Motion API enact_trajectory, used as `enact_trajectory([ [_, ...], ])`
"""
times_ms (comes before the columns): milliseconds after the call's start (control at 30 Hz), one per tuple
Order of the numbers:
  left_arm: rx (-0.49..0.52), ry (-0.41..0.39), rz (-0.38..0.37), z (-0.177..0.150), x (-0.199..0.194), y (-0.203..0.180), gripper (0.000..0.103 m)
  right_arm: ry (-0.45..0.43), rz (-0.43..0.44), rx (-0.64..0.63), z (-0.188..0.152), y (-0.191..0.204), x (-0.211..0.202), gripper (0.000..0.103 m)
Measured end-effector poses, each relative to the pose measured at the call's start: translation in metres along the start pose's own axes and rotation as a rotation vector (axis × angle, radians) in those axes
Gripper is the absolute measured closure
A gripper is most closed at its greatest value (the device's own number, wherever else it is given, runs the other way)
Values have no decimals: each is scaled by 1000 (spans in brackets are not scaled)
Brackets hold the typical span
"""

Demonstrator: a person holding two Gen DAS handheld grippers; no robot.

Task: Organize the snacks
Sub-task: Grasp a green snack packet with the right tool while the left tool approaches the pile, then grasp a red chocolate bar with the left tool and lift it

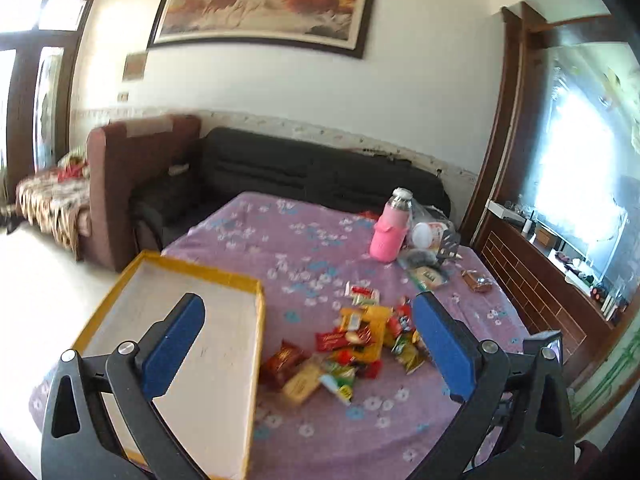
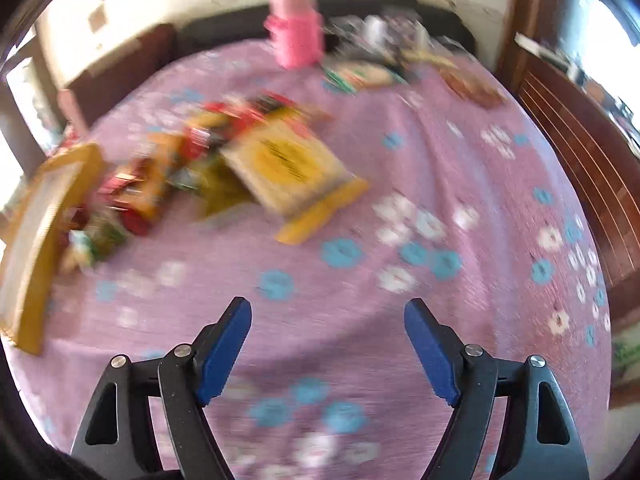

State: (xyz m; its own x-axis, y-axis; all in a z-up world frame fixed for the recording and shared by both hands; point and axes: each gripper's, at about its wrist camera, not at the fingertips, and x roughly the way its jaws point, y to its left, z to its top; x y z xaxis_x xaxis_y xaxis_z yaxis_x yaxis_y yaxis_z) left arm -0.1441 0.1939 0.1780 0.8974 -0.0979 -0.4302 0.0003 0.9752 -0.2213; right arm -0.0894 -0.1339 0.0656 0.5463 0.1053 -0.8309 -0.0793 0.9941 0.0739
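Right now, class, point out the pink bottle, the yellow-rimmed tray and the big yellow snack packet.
pink bottle point(image 1: 387, 236), left wrist view, middle of its pink body.
yellow-rimmed tray point(image 1: 208, 270), left wrist view, far yellow rim.
big yellow snack packet point(image 2: 286, 164), right wrist view, centre of its face.

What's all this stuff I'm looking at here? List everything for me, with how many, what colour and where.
Shallow cardboard tray: one, yellow rim, white inside, on the table's left side.
Pile of small wrapped snacks: many, mostly red, yellow and green, beside the tray.
Large flat yellow snack packet: one, at the pile's right edge.
Pink bottle with a silver cap: one, far side of the table.
Purple flowered tablecloth: one, covering the table.
Black sofa: one, behind the table.
Framed horse painting: one, on the wall.
Left tool: one, black with blue pads, open, empty.
Right tool: one, same colours, open, empty.
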Motion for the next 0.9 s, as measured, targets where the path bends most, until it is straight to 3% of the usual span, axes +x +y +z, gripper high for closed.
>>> enact_trajectory([
  [33, -24, 24, -9, -8, 5, 14, 9, -2, 29, -3, 2, 7, -1, 22],
  [100, -53, 72, -16, -17, 15, 30, 40, 6, 117, -14, 10, 30, 5, 22],
  [133, -75, 105, -25, -22, 20, 38, 42, 11, 141, -21, 14, 41, 9, 23],
  [200, -104, 140, -16, -28, 29, 50, 42, 22, 187, -42, 21, 64, 20, 26],
  [267, -101, 151, -8, -34, 31, 53, 42, 37, 235, -64, 27, 88, 31, 42],
  [300, -99, 156, -10, -34, 33, 52, 42, 48, 252, -68, 30, 100, 37, 44],
  [433, -74, 168, -53, -28, 41, 48, 31, 71, 273, -59, 40, 134, 59, 44],
  [533, 1, 189, -81, -22, 54, 38, 30, 81, 303, -30, 44, 147, 72, 45],
  [567, 21, 200, -96, -19, 60, 34, 30, 77, 325, -18, 43, 149, 73, 60],
  [700, 111, 287, -195, -15, 103, 7, 30, 49, 340, -45, 38, 149, 64, 62],
  [733, 148, 322, -220, -17, 120, -2, 30, 44, 347, -45, 35, 146, 59, 68],
  [900, 298, 456, -311, -26, 178, -35, 30, 29, 398, -14, 16, 106, 36, 71],
])
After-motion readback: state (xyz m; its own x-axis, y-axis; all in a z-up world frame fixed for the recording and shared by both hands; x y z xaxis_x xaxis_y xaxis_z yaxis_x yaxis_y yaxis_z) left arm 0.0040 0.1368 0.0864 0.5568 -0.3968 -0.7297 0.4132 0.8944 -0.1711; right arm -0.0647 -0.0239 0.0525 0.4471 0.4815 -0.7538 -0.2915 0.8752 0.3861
